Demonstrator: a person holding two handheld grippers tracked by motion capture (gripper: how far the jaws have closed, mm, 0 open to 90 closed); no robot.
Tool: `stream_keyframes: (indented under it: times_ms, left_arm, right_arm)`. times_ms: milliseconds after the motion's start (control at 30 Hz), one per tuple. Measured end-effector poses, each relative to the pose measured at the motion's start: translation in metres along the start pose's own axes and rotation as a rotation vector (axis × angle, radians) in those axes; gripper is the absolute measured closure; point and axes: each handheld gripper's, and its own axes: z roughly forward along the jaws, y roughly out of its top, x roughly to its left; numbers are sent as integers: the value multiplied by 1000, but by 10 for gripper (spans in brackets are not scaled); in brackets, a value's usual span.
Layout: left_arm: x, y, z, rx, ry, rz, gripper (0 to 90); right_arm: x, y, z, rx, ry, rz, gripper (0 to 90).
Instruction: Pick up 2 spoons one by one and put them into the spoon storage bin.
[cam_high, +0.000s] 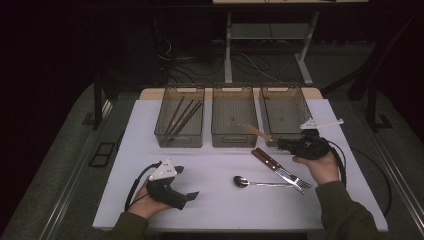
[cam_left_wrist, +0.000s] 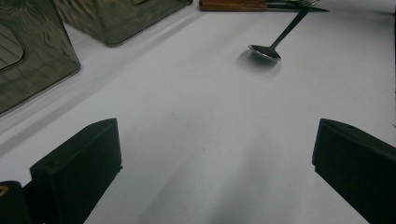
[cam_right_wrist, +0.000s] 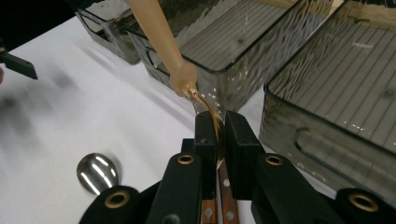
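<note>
Three clear bins stand in a row at the table's far edge: the left bin (cam_high: 179, 117) holds dark chopsticks (cam_high: 183, 115), while the middle bin (cam_high: 234, 119) and right bin (cam_high: 285, 111) look bare. The right gripper (cam_right_wrist: 217, 135) is clamped on the metal end of a wooden-handled utensil (cam_right_wrist: 159, 37), its handle slanting up over the middle bin's near wall. The left gripper (cam_left_wrist: 215, 154) rests with jaws wide apart, near a spoon (cam_left_wrist: 271, 44).
</note>
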Motion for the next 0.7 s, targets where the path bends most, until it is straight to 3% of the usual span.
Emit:
stream_keyframes:
  times_ms: [700]
  left_arm:
    - [-2,1,1,-5,-4,9,3]
  right_arm:
    - [8,59,59,51,-75,-25,836]
